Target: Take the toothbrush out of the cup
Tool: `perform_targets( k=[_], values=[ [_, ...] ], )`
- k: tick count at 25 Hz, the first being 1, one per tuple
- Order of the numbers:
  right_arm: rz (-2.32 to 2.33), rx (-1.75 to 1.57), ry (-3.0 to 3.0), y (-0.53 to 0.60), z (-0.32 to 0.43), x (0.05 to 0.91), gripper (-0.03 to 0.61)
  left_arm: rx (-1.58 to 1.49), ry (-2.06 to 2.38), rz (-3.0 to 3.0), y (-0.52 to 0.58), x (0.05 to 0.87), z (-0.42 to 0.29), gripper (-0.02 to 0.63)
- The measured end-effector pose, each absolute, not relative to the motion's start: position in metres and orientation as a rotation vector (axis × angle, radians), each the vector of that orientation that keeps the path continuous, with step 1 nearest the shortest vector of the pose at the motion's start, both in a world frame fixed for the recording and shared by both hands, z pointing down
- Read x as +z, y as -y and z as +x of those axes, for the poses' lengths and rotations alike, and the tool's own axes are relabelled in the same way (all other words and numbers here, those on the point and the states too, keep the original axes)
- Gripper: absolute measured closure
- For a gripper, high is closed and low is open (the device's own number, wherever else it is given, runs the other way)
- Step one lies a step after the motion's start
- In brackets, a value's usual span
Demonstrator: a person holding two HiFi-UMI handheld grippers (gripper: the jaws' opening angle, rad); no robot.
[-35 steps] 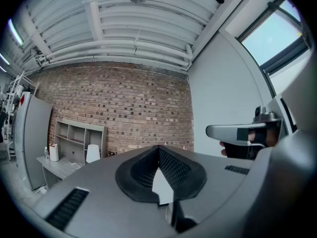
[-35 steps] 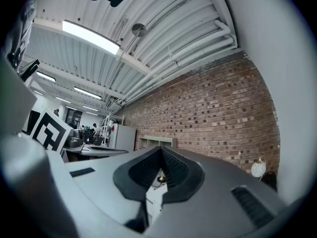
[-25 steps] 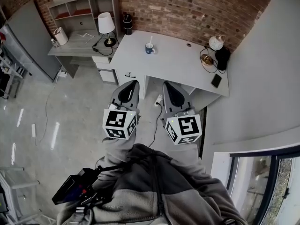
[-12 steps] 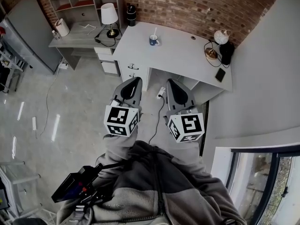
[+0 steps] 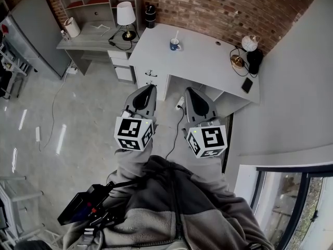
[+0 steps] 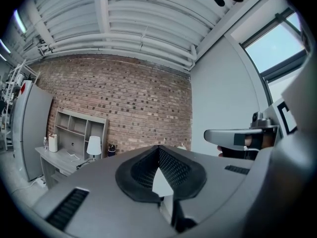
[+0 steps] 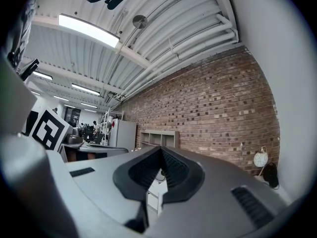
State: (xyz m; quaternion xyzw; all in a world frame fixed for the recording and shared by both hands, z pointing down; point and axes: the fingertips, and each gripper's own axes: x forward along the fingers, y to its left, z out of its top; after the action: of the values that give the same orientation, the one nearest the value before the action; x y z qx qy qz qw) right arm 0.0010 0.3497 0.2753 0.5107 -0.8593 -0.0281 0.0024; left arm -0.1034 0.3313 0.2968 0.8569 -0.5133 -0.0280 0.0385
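A blue cup (image 5: 175,46) with a white toothbrush (image 5: 176,36) standing in it sits on the pale desk (image 5: 208,66) far ahead, seen only in the head view. My left gripper (image 5: 148,88) and right gripper (image 5: 189,91) are held side by side over the floor, well short of the desk. Both have their jaws together at the tips with nothing between them. In the left gripper view the left gripper (image 6: 158,147) points at the brick wall; the right gripper (image 7: 161,148) does the same in its own view. The cup is hidden in both.
On the desk stand a globe lamp (image 5: 249,42), a dark object (image 5: 255,60) and a phone (image 5: 247,84). A lower side desk (image 5: 93,35) carries a white lamp (image 5: 125,14), with shelves (image 5: 99,1) behind. A grey cabinet (image 5: 31,35) stands left. Cables (image 5: 174,134) trail on the floor.
The view has shifted slightly: the desk and cup sit a little further right and higher in the picture. Both grippers keep their pose, shut, side by side.
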Motion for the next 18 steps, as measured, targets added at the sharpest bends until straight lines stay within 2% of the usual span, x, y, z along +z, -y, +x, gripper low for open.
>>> perform_targets(
  k=[5,18],
  values=[
    [1.600,-0.082,2.710,-0.346,-0.010,0.276,0.577,-0.141,1.588,2.596,-0.326,0.298,-0.121,0.609],
    [1.665,0.010,2.668,-0.316,-0.002,0.299,0.577,-0.043,1.591,2.563,-0.307,0.319,-0.142,0.609]
  ],
)
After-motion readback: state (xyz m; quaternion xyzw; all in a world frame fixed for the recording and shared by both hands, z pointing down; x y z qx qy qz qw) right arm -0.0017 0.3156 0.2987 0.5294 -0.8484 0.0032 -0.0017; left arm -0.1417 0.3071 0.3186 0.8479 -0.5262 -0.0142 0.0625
